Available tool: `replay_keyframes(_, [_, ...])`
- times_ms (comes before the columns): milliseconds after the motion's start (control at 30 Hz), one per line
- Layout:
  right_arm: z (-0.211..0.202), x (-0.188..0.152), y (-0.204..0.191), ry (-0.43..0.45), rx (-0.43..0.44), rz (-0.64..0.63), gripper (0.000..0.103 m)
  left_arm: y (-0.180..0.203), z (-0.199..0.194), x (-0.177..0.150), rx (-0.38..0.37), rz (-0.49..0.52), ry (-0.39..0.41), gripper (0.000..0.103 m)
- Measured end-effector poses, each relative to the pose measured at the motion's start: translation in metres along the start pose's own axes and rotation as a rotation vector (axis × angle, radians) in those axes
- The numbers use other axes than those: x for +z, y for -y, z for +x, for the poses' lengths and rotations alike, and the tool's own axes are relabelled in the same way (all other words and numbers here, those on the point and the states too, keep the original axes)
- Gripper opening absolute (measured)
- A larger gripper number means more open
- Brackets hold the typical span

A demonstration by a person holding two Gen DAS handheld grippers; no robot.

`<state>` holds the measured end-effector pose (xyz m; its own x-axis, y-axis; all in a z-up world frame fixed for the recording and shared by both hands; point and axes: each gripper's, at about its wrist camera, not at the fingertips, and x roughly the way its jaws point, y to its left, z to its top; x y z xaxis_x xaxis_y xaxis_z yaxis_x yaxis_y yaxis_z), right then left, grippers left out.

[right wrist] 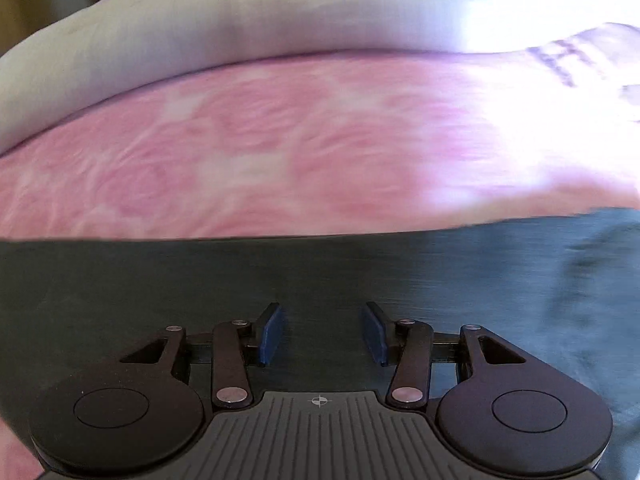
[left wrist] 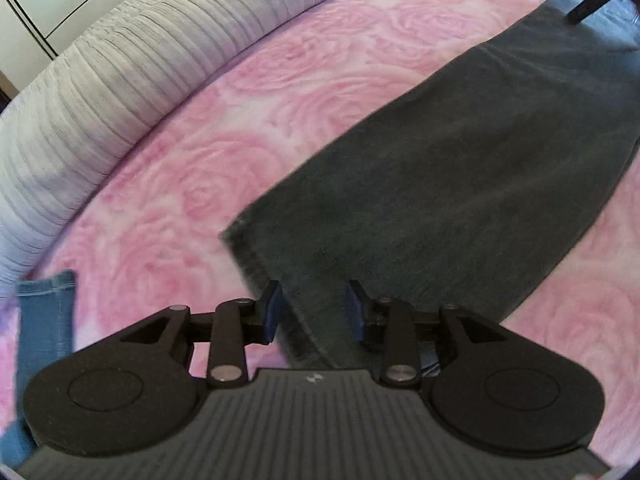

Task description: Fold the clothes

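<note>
Presently the dark trousers (left wrist: 460, 184) lie flat on the pink blanket (left wrist: 248, 128), long axis running from frame bottom to upper right. Left gripper (left wrist: 314, 310), jaws apart, straddles the near hem; right gripper (right wrist: 323, 332), also apart, hovers mid-cloth.

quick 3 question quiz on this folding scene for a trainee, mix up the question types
1. True or false: the left claw is shut on the dark garment.
2. Multiple choice: what lies at the far left in the left wrist view? A) a white sock B) blue denim C) a red towel
3. Fill in: the garment lies on a ____ rose-patterned blanket.

Key
1. False: both the left claw and the right claw are open, with the garment under them.
2. B
3. pink
</note>
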<state>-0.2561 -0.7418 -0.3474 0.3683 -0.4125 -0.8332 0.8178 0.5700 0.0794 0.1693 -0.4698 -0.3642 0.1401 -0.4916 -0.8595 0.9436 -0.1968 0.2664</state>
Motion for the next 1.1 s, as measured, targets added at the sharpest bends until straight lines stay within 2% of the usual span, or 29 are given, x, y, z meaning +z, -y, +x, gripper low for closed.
replay_keyframes(100, [-0.050,-0.029,-0.003,0.083,-0.097,0.086,0.048,0.003,-0.005,-0.004,0.007,0.026,-0.015,0.030])
replay_keyframes(200, [-0.073,-0.079,0.001,0.015,-0.151,0.120,0.048,0.005,-0.011,-0.008,0.013,0.053,-0.030,0.030])
replay_keyframes(300, [-0.084,-0.129,0.018,-0.078,-0.162,0.223,0.048,0.008,-0.016,-0.012,0.020,0.079,-0.044,0.030])
replay_keyframes(333, [-0.090,-0.136,0.025,-0.081,-0.165,0.255,0.048,0.008,-0.016,-0.012,0.022,0.076,-0.048,0.030])
replay_keyframes(633, [-0.143,-0.157,0.083,0.020,-0.192,0.520,0.048,0.022,-0.024,-0.001,0.046,0.082,-0.079,0.030])
replay_keyframes(733, [-0.132,-0.154,0.117,0.049,-0.145,0.646,0.047,0.030,-0.020,0.001,0.044,0.103,-0.094,0.029])
replay_keyframes(767, [-0.124,-0.155,0.127,0.045,-0.111,0.687,0.045,0.033,-0.019,0.001,0.045,0.112,-0.099,0.029])
replay_keyframes(800, [-0.115,-0.157,0.136,0.039,-0.059,0.744,0.038,0.035,-0.018,0.001,0.048,0.119,-0.103,0.029])
replay_keyframes(833, [-0.111,-0.158,0.140,0.035,-0.025,0.779,0.018,0.037,-0.017,0.002,0.053,0.125,-0.108,0.029])
replay_keyframes(867, [-0.110,-0.159,0.140,0.032,-0.002,0.799,0.016,0.038,-0.017,0.002,0.056,0.129,-0.112,0.029])
replay_keyframes(967, [-0.120,-0.166,0.124,0.041,-0.020,0.826,0.013,0.039,-0.016,0.003,0.064,0.126,-0.127,0.029])
replay_keyframes(1100, [-0.118,-0.164,0.122,0.012,0.008,0.752,0.013,0.040,-0.016,0.007,0.069,0.140,-0.147,0.029])
